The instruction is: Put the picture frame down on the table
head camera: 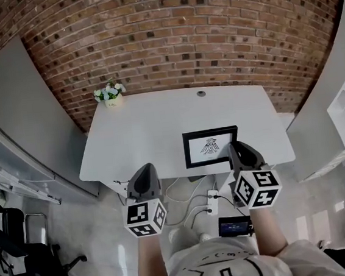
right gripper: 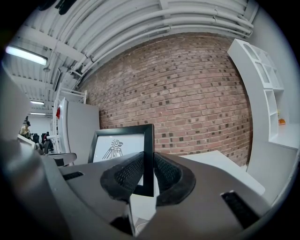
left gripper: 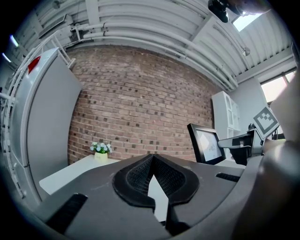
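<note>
- Picture frame [head camera: 211, 147]: seen centre right in the head view, held upright over the near edge of the table [head camera: 147, 128]; judged not yet set down.
- Right gripper [right gripper: 147, 171]: clamped on the frame's right edge.
- Left gripper [left gripper: 152, 176]: jaws together, nothing held.
- Left to be done: lowering, release.

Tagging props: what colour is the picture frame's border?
Black all round on the picture frame; it shows best in the right gripper view.

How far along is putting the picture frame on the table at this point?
Done: the right gripper is shut on one edge of the black picture frame. In hand: the frame is held upright over the white table, near side. Remaining: setting it down and letting go. The left gripper is shut, empty.
</note>
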{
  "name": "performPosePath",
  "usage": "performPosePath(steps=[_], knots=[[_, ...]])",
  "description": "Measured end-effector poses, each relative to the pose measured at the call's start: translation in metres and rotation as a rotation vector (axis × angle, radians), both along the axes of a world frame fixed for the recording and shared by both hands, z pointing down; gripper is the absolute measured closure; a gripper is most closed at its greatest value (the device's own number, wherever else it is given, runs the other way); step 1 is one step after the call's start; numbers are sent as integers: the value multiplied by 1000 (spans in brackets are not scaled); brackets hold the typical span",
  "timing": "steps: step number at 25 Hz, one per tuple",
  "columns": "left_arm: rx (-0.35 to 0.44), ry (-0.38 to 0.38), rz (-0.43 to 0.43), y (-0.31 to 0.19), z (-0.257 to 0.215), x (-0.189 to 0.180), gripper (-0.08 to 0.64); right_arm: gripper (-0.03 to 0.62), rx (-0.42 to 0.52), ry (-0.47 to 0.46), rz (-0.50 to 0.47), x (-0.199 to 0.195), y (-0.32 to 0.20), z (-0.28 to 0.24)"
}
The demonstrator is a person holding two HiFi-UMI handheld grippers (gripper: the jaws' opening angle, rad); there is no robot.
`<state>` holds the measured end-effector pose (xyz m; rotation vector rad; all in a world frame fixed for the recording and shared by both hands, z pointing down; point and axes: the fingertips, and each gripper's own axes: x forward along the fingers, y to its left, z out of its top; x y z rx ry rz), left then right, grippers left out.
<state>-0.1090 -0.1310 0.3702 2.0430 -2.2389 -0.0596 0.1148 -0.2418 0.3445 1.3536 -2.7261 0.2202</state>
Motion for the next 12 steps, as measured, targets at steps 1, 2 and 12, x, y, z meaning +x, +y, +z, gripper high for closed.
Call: performPosePath(steps=[1,2,12], knots=[[0,4,0,-5,0,-5,551,528,-4,1,3,-4,-5,1],[2,7,0,-10,0,-11,551,528,-7,3,7,-8,-10,2],[5,0,79,-93,-6,-89,551,528,-26,-7,83,-78,-76,2]])
